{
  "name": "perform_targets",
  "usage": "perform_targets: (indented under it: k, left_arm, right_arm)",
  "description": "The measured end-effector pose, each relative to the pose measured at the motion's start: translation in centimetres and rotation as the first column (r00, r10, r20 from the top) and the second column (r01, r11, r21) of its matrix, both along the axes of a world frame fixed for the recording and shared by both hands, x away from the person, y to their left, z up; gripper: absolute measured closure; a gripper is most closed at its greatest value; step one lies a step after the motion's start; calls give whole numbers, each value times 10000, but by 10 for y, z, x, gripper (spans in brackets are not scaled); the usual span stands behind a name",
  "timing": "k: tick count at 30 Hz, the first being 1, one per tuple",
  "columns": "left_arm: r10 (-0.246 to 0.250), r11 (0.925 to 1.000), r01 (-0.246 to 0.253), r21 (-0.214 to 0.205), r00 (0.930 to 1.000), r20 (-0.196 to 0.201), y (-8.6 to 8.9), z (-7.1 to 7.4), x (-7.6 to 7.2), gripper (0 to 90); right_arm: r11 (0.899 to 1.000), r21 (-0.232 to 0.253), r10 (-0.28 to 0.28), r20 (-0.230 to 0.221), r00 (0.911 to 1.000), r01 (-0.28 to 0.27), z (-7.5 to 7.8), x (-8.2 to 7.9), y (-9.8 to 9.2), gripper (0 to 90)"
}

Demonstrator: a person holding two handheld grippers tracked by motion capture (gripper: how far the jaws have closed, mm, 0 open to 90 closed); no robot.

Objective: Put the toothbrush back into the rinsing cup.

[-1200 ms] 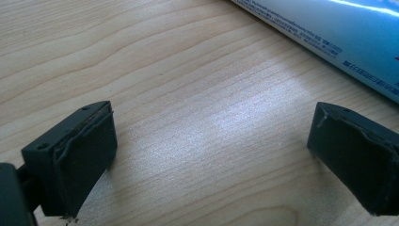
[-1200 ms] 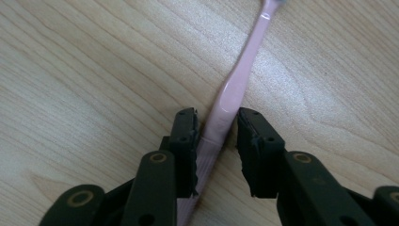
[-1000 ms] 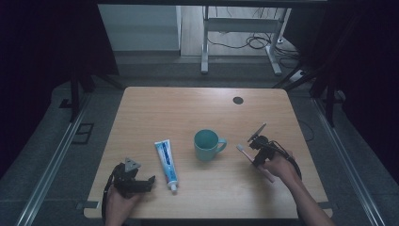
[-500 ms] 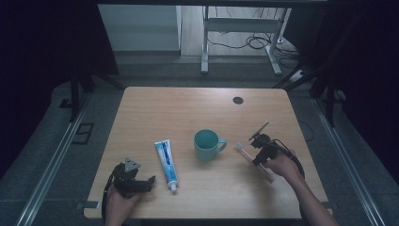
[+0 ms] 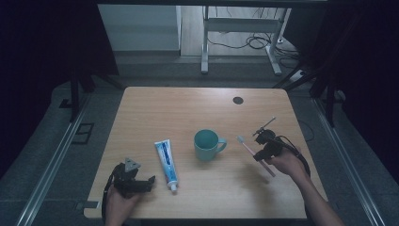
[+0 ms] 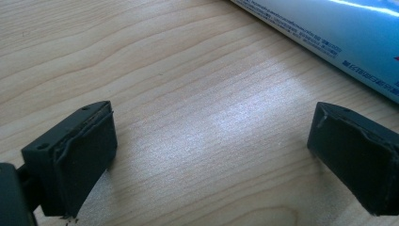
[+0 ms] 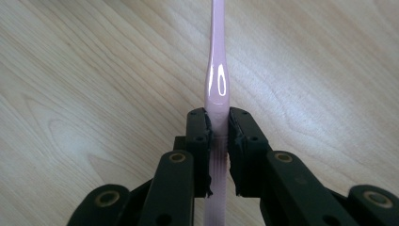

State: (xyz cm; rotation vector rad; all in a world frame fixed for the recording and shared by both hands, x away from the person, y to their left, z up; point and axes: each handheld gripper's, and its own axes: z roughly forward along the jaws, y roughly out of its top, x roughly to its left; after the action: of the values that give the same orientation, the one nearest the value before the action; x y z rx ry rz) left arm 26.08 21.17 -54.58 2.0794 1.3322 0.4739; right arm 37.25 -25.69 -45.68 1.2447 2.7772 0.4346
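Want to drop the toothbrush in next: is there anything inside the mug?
In the high view the mug stands upright, its mouth showing only plain teal inside; nothing sticks out. Its near wall hides part of the bottom. The right claw grips the toothbrush.

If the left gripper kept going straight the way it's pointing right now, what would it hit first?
Most likely the blue and white toothpaste tube. The left gripper has its jaws open over bare wooden table, and the tube lies across the way ahead, towards the right. Depth is unclear, so it might pass over it.

My right gripper view cuts the toothbrush off at twelve o'clock, hiding its head. The toothpaste tube runs past my left gripper view's edge at two o'clock.
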Motion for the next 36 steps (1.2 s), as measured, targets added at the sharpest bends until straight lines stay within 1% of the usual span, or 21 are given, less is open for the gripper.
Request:
perform_targets:
  k: [1,2,7,8,10,14,15,16,21,24,29,32,36]
  left_arm:
    - [0,10000,0,-1,10000,0,0,0,0,20]
    - [1,10000,-1,1,10000,0,0,0,0,20]
    - [4,10000,-4,-4,10000,2,0,0,0,20]
    - [3,10000,-3,-3,10000,2,0,0,0,19]
    - [5,10000,-5,-7,10000,3,0,0,0,20]
    - [8,10000,-8,-12,10000,5,0,0,0,20]
    - [18,10000,-18,-11,10000,12,0,0,0,19]
    - [18,10000,-18,-10,10000,13,0,0,0,19]
    - [7,10000,-6,-8,10000,8,0,0,0,20]
    - [1,10000,-1,1,10000,12,0,0,0,19]
    - [-12,10000,11,20,10000,27,0,0,0,19]
    - [-15,10000,15,17,10000,26,0,0,0,20]
    - [-11,10000,11,-2,10000,26,0,0,0,20]
  right_arm:
    - [9999,109,-2,96,10000,1,4,-1,0,785]
    - [9999,109,-2,96,10000,1,4,-1,0,785]
    - [9991,422,82,399,9992,-99,15,-3,-1,785]
    - [9980,616,121,550,9984,-155,20,-3,-1,786]
    - [9974,707,127,597,9981,-169,22,-4,-1,786]
    - [9941,1034,236,911,9956,-330,32,-5,0,786]
    - [9923,1177,268,1093,9936,-397,37,-6,1,786]
    - [9923,1177,268,1093,9936,-397,37,-6,1,786]
    - [9860,1538,392,1600,9863,-641,48,-7,3,786]
    - [9801,1833,408,1862,9817,-755,55,-8,5,785]
    - [9693,2259,407,2408,9697,-968,64,-10,7,785]
    - [9621,2517,357,2637,9639,-1045,67,-10,8,786]
    - [9550,2753,264,2930,9558,-1108,70,-10,10,785]
